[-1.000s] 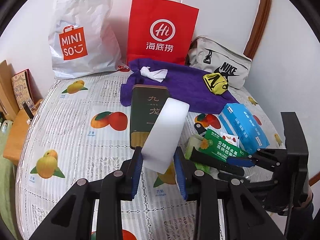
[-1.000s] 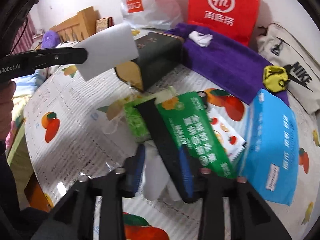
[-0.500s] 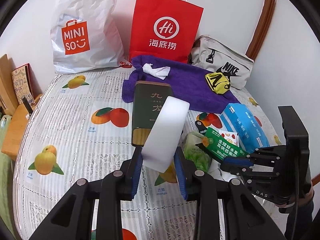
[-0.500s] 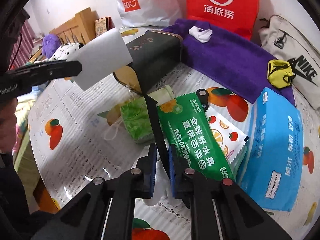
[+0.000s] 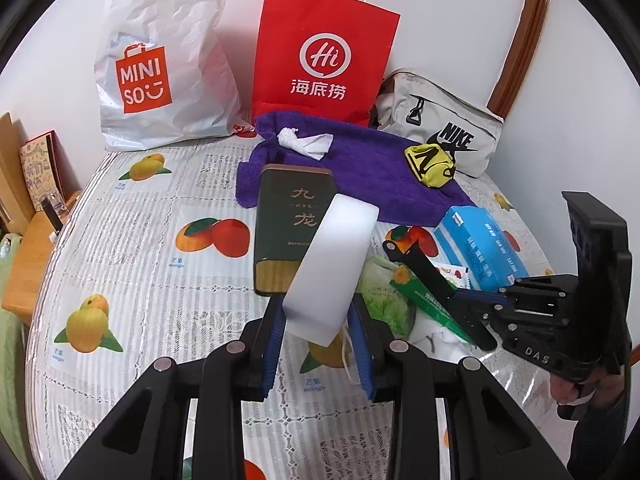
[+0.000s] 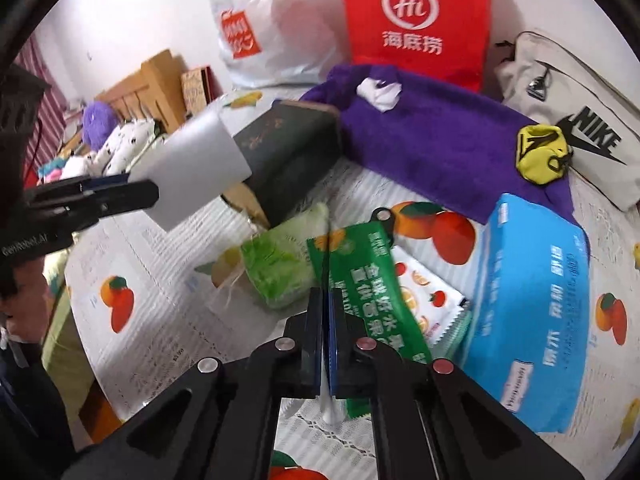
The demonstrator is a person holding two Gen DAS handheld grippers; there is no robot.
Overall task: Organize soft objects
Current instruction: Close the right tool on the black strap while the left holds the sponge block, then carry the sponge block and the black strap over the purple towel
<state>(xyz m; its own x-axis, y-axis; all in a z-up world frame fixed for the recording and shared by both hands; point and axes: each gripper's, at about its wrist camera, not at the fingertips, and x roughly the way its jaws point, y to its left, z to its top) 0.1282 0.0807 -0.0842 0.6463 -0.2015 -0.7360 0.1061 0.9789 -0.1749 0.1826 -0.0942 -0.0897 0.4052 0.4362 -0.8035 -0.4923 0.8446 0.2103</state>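
Observation:
My left gripper [image 5: 318, 312] is shut on a white sponge block [image 5: 332, 264] and holds it above the fruit-print bed cover [image 5: 152, 264]. In the right wrist view the sponge block [image 6: 192, 176] hangs at the left, in the left gripper [image 6: 120, 196]. My right gripper [image 6: 326, 294] is shut on a thin black strap [image 6: 326, 256], seen edge-on. The left wrist view shows the strap [image 5: 424, 276] slanting up out of the right gripper [image 5: 464, 304], over a green packet [image 6: 368, 280] and a green bagged bundle [image 6: 280, 264].
A dark green tin [image 5: 292, 216], a blue tissue pack [image 6: 528, 304] and a purple towel [image 6: 440, 140] with a crumpled tissue [image 5: 304, 142] and yellow pouch [image 6: 540, 156] lie around. A Miniso bag [image 5: 160, 60], red paper bag [image 5: 324, 56] and Nike bag [image 5: 440, 132] line the wall.
The right gripper's jaws closed onto the black strap and lifted it a little off the packets. The left gripper and its sponge stayed where they were.

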